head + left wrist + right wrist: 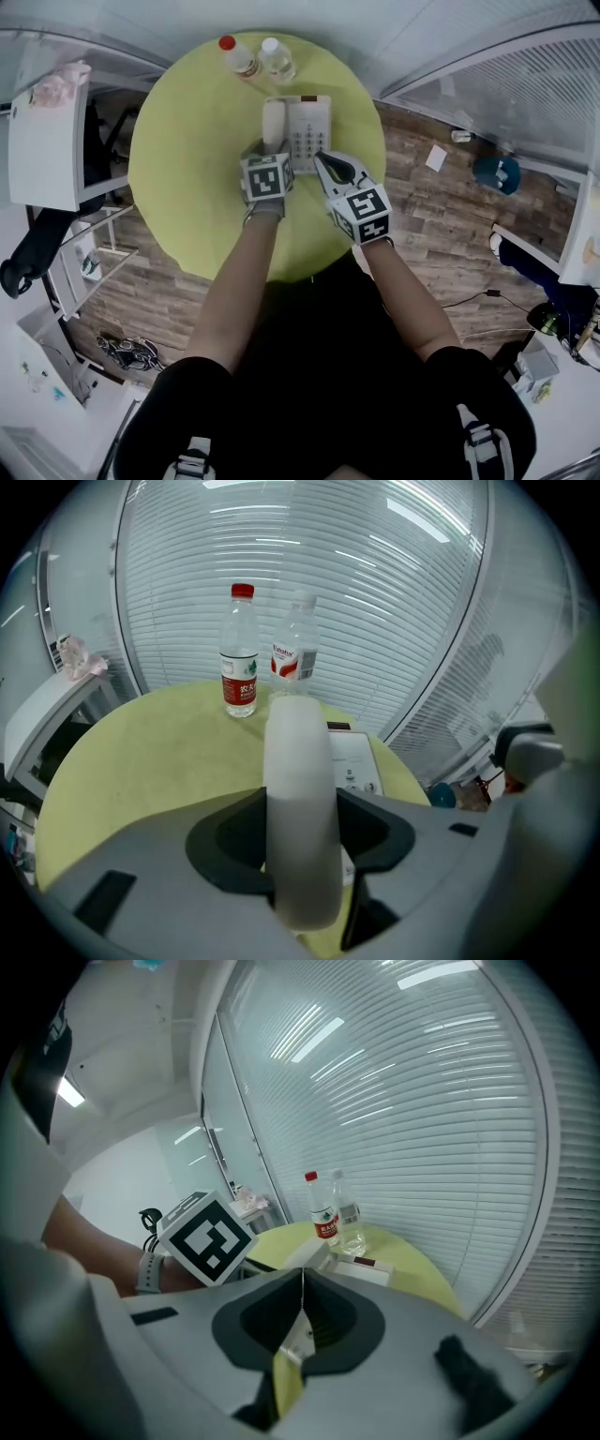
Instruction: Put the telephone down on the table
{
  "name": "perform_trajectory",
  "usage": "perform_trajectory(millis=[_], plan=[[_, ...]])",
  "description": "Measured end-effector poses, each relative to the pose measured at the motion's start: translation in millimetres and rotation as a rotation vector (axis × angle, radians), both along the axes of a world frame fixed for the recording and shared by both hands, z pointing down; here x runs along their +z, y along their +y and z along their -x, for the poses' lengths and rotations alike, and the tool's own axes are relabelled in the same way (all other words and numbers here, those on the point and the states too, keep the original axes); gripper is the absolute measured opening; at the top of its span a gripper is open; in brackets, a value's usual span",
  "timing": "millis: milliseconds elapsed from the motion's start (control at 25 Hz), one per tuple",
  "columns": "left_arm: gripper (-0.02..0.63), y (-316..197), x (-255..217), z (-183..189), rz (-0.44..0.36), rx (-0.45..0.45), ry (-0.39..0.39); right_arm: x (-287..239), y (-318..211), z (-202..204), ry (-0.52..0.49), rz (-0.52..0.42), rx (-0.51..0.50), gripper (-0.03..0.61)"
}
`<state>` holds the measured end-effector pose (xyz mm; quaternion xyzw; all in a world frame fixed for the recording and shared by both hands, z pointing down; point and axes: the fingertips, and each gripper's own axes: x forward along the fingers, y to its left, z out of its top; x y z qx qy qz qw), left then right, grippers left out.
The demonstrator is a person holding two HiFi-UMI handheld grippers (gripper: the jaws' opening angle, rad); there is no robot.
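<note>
A white telephone base [309, 131] with a keypad sits on the round yellow-green table [187, 187]. Its white handset [273, 122] lies along the base's left side. In the left gripper view the handset [300, 799] stands between the jaws with both dark pads pressed against its sides, so my left gripper [266, 155] is shut on it. Whether the handset rests in its cradle or hangs just above it I cannot tell. My right gripper [324, 161] hovers at the base's near right corner. Its jaws are shut tip to tip [302, 1283] with nothing between them.
Two plastic water bottles stand at the table's far edge behind the telephone: one with a red cap [238, 56] and a clear one [277, 58]. Curved glass walls with blinds [375, 602] ring the far side. A white desk [42, 141] stands to the left.
</note>
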<state>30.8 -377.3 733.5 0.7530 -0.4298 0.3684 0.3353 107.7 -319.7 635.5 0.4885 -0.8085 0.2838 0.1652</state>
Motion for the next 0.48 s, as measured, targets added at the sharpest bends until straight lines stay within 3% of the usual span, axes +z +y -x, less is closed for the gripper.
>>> perform_trajectory(millis=[480], plan=[[0.218, 24.9, -50.6, 23.4, -0.069, -0.005, 0.022, -40.4, 18.7, 27.4, 0.018, -0.066, -0.029, 0.018]])
